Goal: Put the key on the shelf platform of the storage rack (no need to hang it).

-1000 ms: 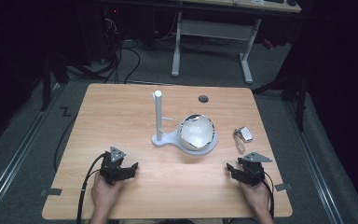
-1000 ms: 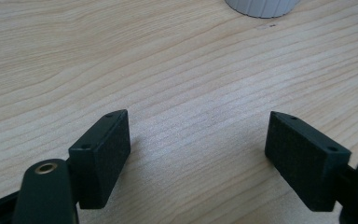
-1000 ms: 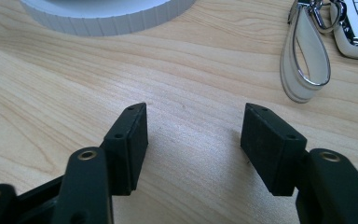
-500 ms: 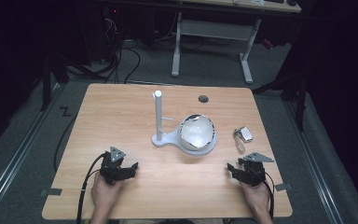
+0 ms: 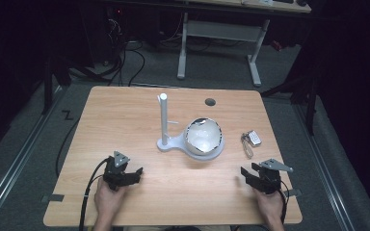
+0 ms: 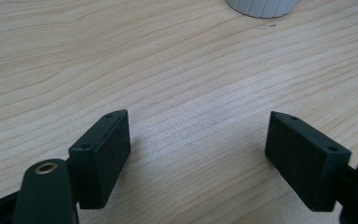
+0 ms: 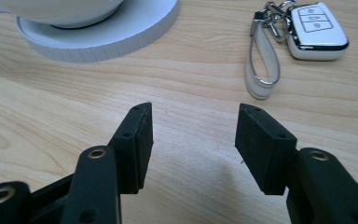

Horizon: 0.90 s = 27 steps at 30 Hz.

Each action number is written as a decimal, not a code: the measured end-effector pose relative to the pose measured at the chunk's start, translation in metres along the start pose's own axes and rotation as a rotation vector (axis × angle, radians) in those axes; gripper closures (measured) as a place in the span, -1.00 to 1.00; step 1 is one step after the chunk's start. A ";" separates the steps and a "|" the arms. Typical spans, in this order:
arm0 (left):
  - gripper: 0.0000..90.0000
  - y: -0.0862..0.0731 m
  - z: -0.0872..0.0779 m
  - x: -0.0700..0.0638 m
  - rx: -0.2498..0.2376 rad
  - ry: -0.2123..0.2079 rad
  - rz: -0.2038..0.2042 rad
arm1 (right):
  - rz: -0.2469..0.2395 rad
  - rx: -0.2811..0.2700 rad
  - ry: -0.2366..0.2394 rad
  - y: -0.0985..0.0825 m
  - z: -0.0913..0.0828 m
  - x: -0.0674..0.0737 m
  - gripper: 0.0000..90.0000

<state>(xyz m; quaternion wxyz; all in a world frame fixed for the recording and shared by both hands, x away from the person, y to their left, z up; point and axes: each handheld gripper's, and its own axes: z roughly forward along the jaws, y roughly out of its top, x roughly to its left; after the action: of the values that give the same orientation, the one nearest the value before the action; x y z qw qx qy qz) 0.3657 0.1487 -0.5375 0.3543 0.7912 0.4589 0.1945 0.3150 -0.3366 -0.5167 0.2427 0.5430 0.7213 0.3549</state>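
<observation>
Key fob (image 7: 318, 31), white with chrome rim, looped strap (image 7: 261, 65), lying flat.

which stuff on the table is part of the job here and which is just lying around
Likely part of the job:
- car key fob with its strap, straight ahead of the right gripper, whose jaws have just been closing with nothing between them
- white stand with post and bowl

Just lying about:
- cable hole in the table
- left gripper, open over bare wood

My light wooden table (image 5: 125, 115) has a dark round cable hole (image 5: 210, 102) near its far edge. Beyond it, a white-legged desk (image 5: 219, 31) stands on grey carpet, with black cables (image 5: 125, 57) trailing at its left.
</observation>
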 end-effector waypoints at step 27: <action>-0.50 0.000 0.000 0.000 0.000 0.000 0.000 | 0.001 -0.018 -0.037 0.043 -0.010 -0.019 0.19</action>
<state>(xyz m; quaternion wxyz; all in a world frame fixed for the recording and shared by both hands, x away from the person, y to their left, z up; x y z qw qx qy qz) 0.3658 0.1487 -0.5375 0.3544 0.7911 0.4590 0.1945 0.3393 -0.3502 -0.4779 0.2606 0.5476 0.7132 0.3516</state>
